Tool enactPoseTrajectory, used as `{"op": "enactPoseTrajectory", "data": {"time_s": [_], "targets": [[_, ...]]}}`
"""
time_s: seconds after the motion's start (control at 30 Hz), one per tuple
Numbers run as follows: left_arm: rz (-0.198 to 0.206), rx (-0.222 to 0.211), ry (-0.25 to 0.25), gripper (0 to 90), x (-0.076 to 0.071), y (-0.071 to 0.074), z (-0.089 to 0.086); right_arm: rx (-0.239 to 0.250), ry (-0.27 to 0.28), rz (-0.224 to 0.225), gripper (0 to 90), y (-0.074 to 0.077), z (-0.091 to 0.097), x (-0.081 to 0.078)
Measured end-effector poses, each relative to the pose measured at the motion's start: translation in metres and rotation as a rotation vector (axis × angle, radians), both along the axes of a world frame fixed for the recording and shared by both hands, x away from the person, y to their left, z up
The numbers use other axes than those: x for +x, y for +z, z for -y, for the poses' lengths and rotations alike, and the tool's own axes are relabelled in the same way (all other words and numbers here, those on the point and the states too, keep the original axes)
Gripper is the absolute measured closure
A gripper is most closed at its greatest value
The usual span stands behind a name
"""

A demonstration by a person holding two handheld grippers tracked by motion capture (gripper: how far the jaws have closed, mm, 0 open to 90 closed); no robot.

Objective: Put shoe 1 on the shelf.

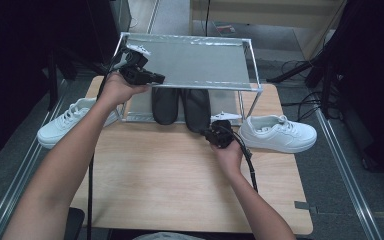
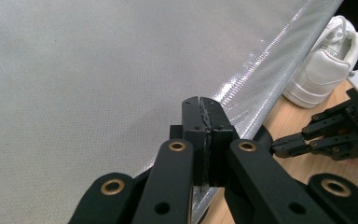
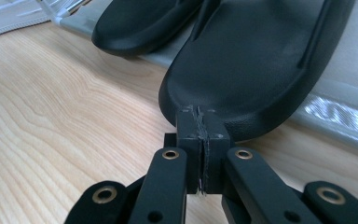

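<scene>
A two-tier shoe rack stands at the far side of the wooden table, and its silver top shelf [image 1: 195,60] [image 2: 98,93] is bare. Two black slippers, one left [image 1: 165,105] [image 3: 140,23] and one right [image 1: 196,107] [image 3: 251,60], lie on the lower shelf [image 3: 335,116] with heels toward me. My left gripper [image 1: 159,78] [image 2: 200,100] is shut and empty over the top shelf's front left edge. My right gripper [image 1: 209,133] [image 3: 200,111] is shut and empty, its tips right at the right slipper's heel; I cannot tell whether they touch.
One white sneaker [image 1: 277,134] [image 2: 326,60] sits on the table right of the rack. Another white sneaker [image 1: 65,125] lies left of the rack at the table's edge. Bare wood [image 1: 170,175] spreads in front of the rack. Cables trail from both grippers.
</scene>
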State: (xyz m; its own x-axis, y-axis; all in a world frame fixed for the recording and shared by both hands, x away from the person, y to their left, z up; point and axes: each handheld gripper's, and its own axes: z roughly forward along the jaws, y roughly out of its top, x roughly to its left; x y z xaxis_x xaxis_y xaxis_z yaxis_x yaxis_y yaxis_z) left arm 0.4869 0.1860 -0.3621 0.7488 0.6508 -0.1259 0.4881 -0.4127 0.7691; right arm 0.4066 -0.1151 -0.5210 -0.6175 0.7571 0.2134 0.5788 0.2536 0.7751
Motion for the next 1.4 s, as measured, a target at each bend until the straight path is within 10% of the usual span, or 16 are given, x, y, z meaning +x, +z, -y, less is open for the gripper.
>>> {"op": "enactPoseTrajectory", "data": {"time_s": [0.67, 1.0, 1.13, 1.4], "targets": [[0.009, -0.014, 0.006, 89.4, -0.001, -0.002, -0.002, 0.006, 0.0, -0.014, 88.9, -0.002, -0.034, 0.025], [0.025, 0.009, 0.025, 82.5, -0.002, 0.002, 0.0, 0.045, 0.08, 0.003, 83.5, 0.018, -0.023, 0.003], [-0.027, 0.001, 0.024, 73.8, -0.002, 0.009, -0.003, 0.059, 0.112, 0.02, 79.9, 0.029, -0.015, -0.008], [0.008, 0.005, -0.014, 53.9, -0.025, 0.018, -0.006, 0.065, 0.188, 0.048, 69.1, 0.037, 0.007, -0.029]]}}
